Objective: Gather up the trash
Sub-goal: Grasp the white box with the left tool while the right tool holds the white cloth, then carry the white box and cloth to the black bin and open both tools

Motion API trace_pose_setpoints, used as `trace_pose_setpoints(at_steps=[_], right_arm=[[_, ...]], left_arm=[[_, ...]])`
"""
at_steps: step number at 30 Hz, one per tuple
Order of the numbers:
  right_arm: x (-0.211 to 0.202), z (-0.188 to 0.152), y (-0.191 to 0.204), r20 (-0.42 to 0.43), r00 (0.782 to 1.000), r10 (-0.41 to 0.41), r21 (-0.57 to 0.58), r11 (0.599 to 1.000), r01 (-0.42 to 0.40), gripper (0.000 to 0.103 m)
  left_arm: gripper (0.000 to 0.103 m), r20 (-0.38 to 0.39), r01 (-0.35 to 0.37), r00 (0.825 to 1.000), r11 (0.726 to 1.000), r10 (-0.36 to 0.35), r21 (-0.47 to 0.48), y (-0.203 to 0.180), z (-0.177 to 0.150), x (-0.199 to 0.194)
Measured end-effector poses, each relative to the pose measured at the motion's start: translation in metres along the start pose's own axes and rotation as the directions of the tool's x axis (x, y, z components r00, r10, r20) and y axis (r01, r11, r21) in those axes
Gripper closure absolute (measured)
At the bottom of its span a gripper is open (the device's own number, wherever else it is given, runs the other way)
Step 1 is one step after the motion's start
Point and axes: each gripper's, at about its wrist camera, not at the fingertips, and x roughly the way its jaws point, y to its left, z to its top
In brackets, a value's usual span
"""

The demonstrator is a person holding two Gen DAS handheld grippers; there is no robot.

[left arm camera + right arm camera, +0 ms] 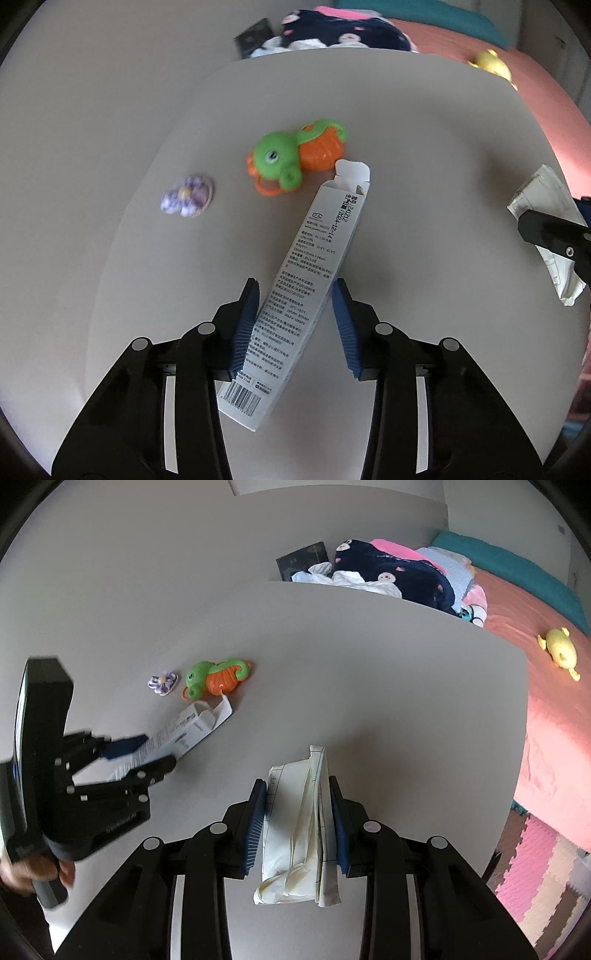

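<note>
A long white printed carton (303, 280) with an open end flap lies between the fingers of my left gripper (295, 291); the jaws touch its sides near its lower half. It also shows in the right wrist view (177, 738). A crumpled white paper wrapper (299, 823) lies between the fingers of my right gripper (297, 790), whose jaws press on both its sides. The wrapper (546, 229) shows at the right edge of the left wrist view. Both sit over the white table (369, 683).
A green and orange toy (295, 155) and a small purple flower piece (188, 194) lie on the table beyond the carton. Past the far edge are clothes (388, 572), a pink bed (546, 720) with a yellow toy (561, 651), and foam floor mats (535, 867).
</note>
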Motion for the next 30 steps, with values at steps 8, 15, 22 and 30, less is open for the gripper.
trace_pose_setpoints(at_steps=[8,15,22,30], right_arm=[[-0.023,-0.02,-0.005,0.013,0.999,0.043,0.032,0.999,-0.044,0.069],[-0.054,-0.039,-0.011,0.048,0.997,0.066,0.045,0.997,-0.069,0.069],[-0.085,-0.05,-0.032,0.093,0.993,0.072,0.067,0.995,-0.078,0.069],[-0.132,-0.055,-0.082,0.17,0.985,0.031,0.124,0.991,-0.053,0.069]], left_arm=[[0.069,0.078,0.062,0.996,0.992,-0.053,-0.113,-0.012,-0.036,-0.016],[0.074,0.178,0.139,0.979,0.966,-0.101,-0.217,-0.031,-0.066,-0.032],[0.074,0.238,0.188,0.962,0.959,-0.137,-0.211,-0.069,-0.077,-0.068],[0.074,0.27,0.224,0.945,0.968,-0.186,-0.114,-0.131,-0.047,-0.098]])
